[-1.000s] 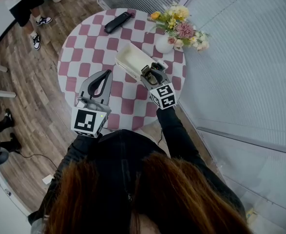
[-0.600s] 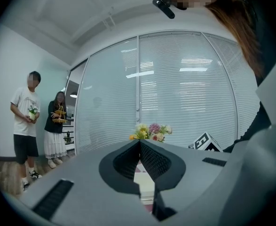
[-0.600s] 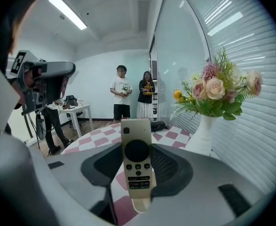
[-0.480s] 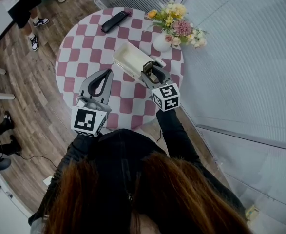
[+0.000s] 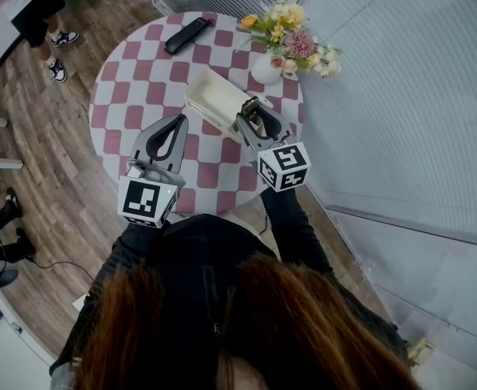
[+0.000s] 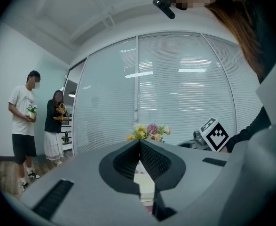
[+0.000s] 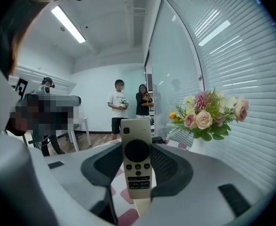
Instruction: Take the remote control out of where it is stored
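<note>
A cream remote control (image 7: 137,160) with a round black pad stands upright between the jaws of my right gripper (image 7: 138,147), which is shut on its lower part. In the head view my right gripper (image 5: 257,119) hangs above the near end of an open white storage box (image 5: 210,94) on the pink-and-white checked round table (image 5: 132,80); there the remote is mostly hidden by the jaws. My left gripper (image 5: 178,121) hovers over the table left of the box, its tips (image 6: 139,142) touching with nothing between them. The white box (image 6: 145,183) shows just beyond them.
A vase of flowers (image 5: 285,41) stands at the table's far right, close beyond the box, and shows as flowers (image 7: 208,113) in the right gripper view. A long black object (image 5: 186,35) lies at the far edge. Glass walls with blinds stand right. Two people (image 7: 128,105) stand across the room.
My right gripper has risen with the remote, lifting it up and away from the white box. My left gripper has stayed where it was.
</note>
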The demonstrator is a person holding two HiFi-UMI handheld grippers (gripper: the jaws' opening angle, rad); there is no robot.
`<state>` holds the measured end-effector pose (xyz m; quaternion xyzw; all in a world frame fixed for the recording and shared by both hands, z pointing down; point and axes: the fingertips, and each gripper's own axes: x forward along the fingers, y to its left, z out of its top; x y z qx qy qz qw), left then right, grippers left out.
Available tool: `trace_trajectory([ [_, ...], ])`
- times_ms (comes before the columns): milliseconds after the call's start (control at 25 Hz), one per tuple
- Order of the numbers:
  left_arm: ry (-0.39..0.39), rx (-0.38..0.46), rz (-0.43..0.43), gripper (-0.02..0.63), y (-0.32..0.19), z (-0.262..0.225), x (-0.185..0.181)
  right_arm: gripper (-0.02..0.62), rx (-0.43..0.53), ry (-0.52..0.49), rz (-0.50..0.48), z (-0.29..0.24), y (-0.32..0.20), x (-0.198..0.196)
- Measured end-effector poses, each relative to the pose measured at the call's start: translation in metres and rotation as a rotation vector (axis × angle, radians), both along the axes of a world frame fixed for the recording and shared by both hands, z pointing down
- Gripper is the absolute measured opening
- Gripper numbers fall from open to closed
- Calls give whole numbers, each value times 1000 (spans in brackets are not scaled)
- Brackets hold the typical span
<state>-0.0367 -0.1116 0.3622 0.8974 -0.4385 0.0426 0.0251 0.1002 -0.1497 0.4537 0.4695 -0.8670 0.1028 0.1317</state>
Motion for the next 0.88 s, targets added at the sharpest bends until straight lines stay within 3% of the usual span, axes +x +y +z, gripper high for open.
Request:
trace_trajectory([
  [880,8,0,11,9,3,-2,2,195,26,-32,3,-43,47,0],
])
